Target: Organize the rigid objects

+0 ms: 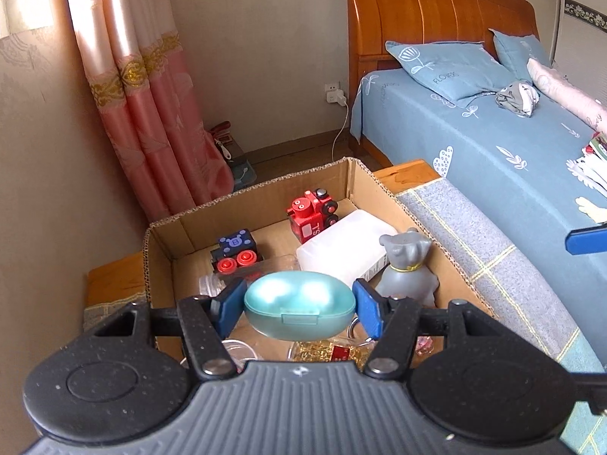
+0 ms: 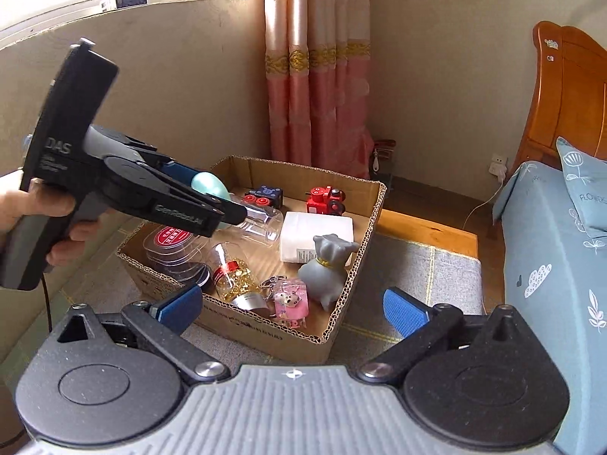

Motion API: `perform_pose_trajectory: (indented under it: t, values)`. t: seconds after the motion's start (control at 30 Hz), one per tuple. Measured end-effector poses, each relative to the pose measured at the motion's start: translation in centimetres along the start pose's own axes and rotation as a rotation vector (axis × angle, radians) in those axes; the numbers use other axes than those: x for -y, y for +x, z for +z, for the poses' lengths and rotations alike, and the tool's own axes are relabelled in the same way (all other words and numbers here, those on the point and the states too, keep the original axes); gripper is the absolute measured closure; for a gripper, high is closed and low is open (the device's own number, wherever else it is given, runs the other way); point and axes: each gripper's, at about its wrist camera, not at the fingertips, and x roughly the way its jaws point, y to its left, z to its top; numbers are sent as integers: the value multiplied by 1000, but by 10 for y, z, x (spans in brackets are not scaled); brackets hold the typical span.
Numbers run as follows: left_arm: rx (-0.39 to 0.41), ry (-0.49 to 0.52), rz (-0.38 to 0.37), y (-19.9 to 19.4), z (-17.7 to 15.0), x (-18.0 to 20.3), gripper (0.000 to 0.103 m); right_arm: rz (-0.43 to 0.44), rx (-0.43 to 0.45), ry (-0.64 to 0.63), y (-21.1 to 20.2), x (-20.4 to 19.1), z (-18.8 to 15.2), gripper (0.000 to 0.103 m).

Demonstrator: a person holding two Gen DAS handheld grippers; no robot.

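Nearest us, our right gripper (image 2: pixel 292 309) has its fingers spread wide with nothing between them, poised at the near rim of the cardboard box (image 2: pixel 343 295). Our left gripper (image 1: pixel 297 305) pinches a teal egg-shaped case (image 1: pixel 297 309) over the box. Inside it lie a grey pig figurine (image 2: pixel 328 269), a white container (image 2: pixel 316 233) and, farthest, a red toy train (image 2: pixel 326 199).

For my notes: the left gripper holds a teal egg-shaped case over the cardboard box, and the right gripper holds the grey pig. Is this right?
Not fully. The right gripper is open and holds nothing; the grey pig stands in the cardboard box, as the right wrist view shows. The left gripper does hold the teal case.
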Motion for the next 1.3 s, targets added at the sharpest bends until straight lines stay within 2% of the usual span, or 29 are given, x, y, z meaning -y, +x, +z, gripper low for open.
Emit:
perform_pose_trajectory:
  t: [0.17,0.23,0.27,0.3,0.43,0.5,0.63,0.83,1.03,1.3]
  values:
    - [-46,-41,18,23,-5,1,41,-8,-4,-16,-3,-8,-6,0]
    - [-39,-61,37,24,-8,-1,29,-16,-9,-22,-4,-11,-8,0]
    - [-28,-68,45,20,-9,-2,14,-20,-12,-22,-4,-11,-9,0]
    - [-4,-72,59,14,-10,-2,8,-23,-17,-22,-3,-12,-10,0]
    - [96,-70,92,-23,-15,-2,6,-42,-42,-5,-2,-16,-14,0]
    - [138,-77,109,-44,-23,-2,1,-74,-59,11,0,-19,-17,0]
    - [185,-102,141,-85,-48,4,1,-178,-105,45,5,-26,-23,0]
    - [119,-175,181,-116,-86,18,1,-262,-164,125,7,-38,-33,0]
    - [63,-243,235,-126,-99,19,1,-288,-147,178,-11,-53,-36,0]
    - [69,-245,268,-138,-106,27,1,-293,-127,178,-21,-65,-34,0]
